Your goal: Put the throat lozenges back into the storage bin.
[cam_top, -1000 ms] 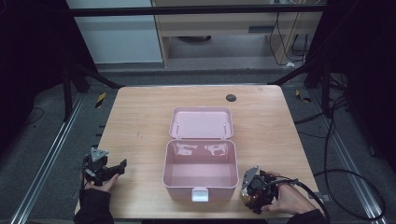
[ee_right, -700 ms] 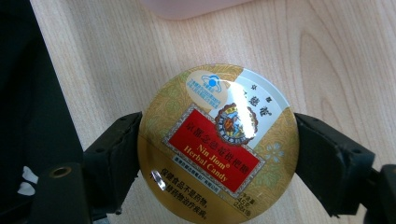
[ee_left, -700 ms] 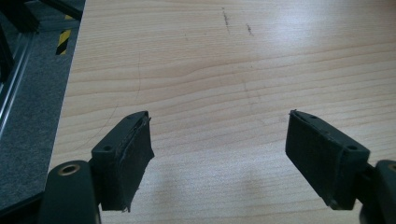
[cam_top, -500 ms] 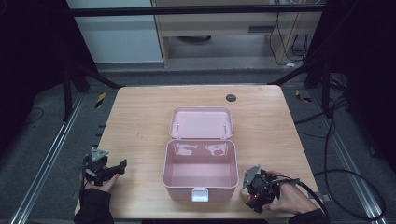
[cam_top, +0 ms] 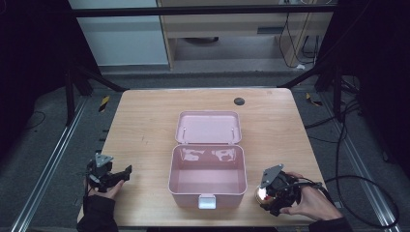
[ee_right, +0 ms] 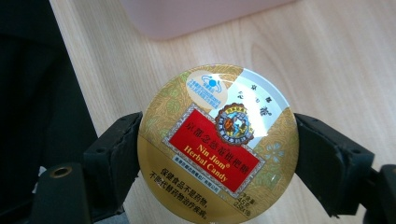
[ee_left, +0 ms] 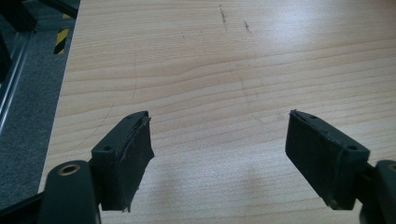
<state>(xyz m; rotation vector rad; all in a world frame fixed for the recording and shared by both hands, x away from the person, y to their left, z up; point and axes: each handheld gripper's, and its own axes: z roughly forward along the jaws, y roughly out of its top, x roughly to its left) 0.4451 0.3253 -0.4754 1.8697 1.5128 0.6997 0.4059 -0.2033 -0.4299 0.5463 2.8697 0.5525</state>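
Right gripper [ee_right: 217, 154] clamped a candy tin [ee_right: 218, 143] at box's [cam_top: 208, 186] 4 o'clock; left gripper [ee_left: 217, 154] gaped, empty

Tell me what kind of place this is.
Probably a lab or data-recording workspace, not a home: a bare wooden table framed by dark metal rails, loose cables across a grey floor, and a person holding two handheld grippers, left and right.

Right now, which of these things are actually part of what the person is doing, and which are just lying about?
Likely part of the job:
- round candy tin, clamped in the right hand-held gripper
- open pink box, empty, lid laid back
- left hand-held gripper, open and empty, near the table's left edge

Just lying about:
- small dark disc at the far side of the table
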